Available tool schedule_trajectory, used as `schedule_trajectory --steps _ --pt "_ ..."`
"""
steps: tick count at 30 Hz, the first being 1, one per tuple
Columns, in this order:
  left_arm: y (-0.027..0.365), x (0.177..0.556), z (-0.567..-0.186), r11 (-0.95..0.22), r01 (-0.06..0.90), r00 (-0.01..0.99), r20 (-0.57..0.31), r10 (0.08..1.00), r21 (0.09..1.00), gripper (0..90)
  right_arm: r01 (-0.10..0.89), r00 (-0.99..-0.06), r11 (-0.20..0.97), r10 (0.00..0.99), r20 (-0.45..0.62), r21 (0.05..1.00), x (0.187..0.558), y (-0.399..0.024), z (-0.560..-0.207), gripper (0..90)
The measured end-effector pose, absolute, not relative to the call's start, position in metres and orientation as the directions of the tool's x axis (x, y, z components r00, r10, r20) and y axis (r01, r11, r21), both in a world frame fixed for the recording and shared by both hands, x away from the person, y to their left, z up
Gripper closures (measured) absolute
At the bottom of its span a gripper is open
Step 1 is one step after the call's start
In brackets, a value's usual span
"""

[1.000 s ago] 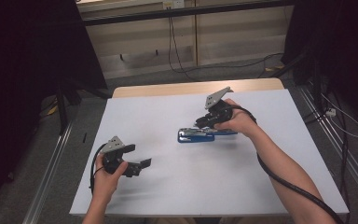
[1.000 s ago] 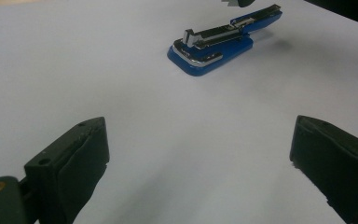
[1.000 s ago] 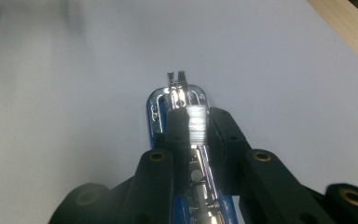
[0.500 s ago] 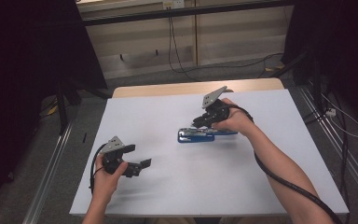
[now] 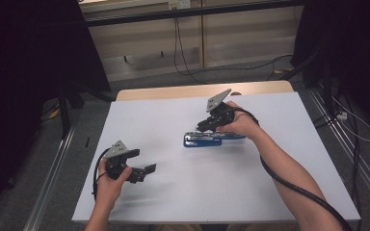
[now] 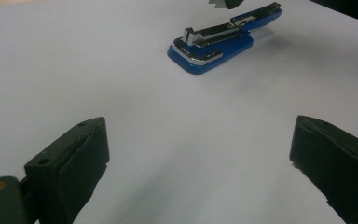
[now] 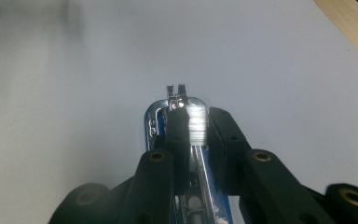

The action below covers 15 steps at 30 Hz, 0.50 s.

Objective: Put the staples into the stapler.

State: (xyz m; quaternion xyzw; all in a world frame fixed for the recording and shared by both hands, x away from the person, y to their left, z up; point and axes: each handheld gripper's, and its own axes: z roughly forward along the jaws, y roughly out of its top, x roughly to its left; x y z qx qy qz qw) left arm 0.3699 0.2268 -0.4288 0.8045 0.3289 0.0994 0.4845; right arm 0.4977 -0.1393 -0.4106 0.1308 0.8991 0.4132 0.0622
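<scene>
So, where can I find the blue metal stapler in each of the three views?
High view: the blue metal stapler lies near the table's middle, under the right gripper.
Left gripper view: top centre-right, lying open on the white table.
Right gripper view: bottom centre, running up between the jaws, which are closed on a strip of staples.
Shared landmark: the stapler's rounded chrome front end.

The stapler point(image 5: 208, 139) lies on the table point(image 5: 173, 115), right of centre. The right gripper point(image 5: 207, 126) sits over it. The left gripper point(image 5: 147, 171) is well apart, near the front left.
</scene>
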Motion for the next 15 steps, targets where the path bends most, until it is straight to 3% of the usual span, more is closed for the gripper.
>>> schedule_trajectory --steps 15 --pt "0.2275 0.3701 -0.4287 -0.316 0.433 0.763 -0.157 0.627 0.844 4.8 0.174 -0.964 0.638 0.266 -0.003 0.75 0.5004 -0.1331 -0.4169 79.6"
